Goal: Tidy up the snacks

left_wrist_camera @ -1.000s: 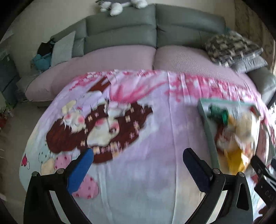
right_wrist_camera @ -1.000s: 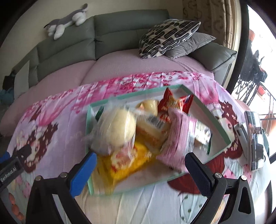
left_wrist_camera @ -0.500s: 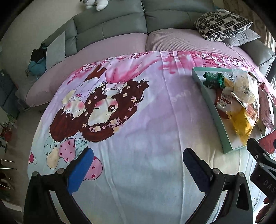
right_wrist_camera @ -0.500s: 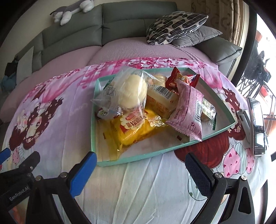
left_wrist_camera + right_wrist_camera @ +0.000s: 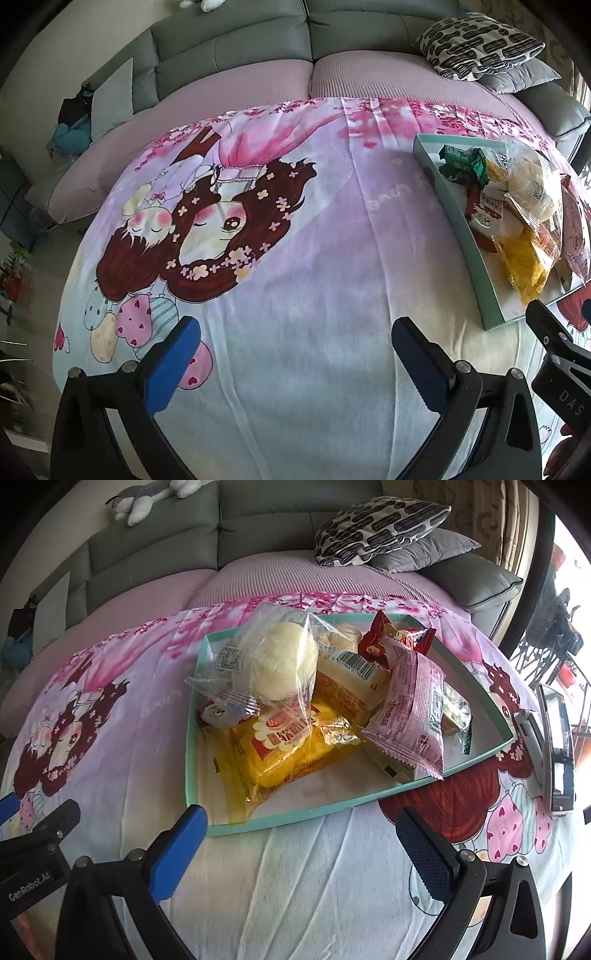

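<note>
**Both grippers wide open above the cloth, snacks heaped in the tray**

The left gripper point(image 5: 295, 339) hovers over the bare cartoon-printed cloth point(image 5: 280, 258), its blue fingers spread wide with nothing between them. The right gripper point(image 5: 299, 830) is also released and empty, and it hangs just in front of the near edge of the teal tray point(image 5: 295, 818).

The snacks are all inside the tray, piled on each other. A clear bag with a pale round bun point(image 5: 273, 664) lies on top at the left side. Under it is a yellow packet point(image 5: 284, 746), and a pink packet point(image 5: 410, 716) leans at the right. A red packet point(image 5: 395, 638) stands behind them. A small green packet point(image 5: 463, 164) sits in the far corner; its label is too small to read.

At the right of the tray a phone-like device point(image 5: 559, 749) rests on the cloth. Behind the table are a grey sofa point(image 5: 155, 542) and a patterned cushion point(image 5: 380, 528).
</note>
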A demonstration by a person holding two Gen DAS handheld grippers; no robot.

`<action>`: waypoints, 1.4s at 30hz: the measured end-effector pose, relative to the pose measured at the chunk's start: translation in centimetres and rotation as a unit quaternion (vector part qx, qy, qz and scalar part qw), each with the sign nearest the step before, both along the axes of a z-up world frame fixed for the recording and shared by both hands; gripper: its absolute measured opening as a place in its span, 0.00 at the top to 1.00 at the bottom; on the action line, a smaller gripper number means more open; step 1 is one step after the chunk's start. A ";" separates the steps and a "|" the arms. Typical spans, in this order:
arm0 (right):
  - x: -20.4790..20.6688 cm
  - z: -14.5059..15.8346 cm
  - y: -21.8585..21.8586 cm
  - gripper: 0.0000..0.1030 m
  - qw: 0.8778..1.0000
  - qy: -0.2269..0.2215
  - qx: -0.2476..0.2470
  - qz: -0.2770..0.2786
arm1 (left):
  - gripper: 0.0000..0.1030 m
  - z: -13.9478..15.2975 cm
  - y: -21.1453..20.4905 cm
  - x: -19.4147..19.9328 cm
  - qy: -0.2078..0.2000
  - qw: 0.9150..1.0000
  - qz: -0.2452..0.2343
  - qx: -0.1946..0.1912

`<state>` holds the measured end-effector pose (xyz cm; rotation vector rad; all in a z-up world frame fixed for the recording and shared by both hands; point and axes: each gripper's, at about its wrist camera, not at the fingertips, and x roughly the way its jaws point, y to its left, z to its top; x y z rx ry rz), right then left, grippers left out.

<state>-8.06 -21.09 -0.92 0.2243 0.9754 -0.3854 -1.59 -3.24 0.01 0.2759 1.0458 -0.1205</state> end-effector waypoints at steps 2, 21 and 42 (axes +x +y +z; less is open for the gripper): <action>0.1 0.1 0.1 0.00 1.000 0.001 -0.003 0.003 | 0.00 -0.1 0.1 0.2 0.004 1.000 0.002 0.000; 0.5 0.2 0.3 0.00 1.000 -0.004 -0.006 0.013 | 0.00 -1.0 0.8 1.2 0.036 0.999 0.019 -0.017; 0.4 0.2 0.0 0.00 1.000 -0.003 -0.005 0.007 | 0.00 -1.1 0.7 1.2 0.037 0.999 0.017 -0.016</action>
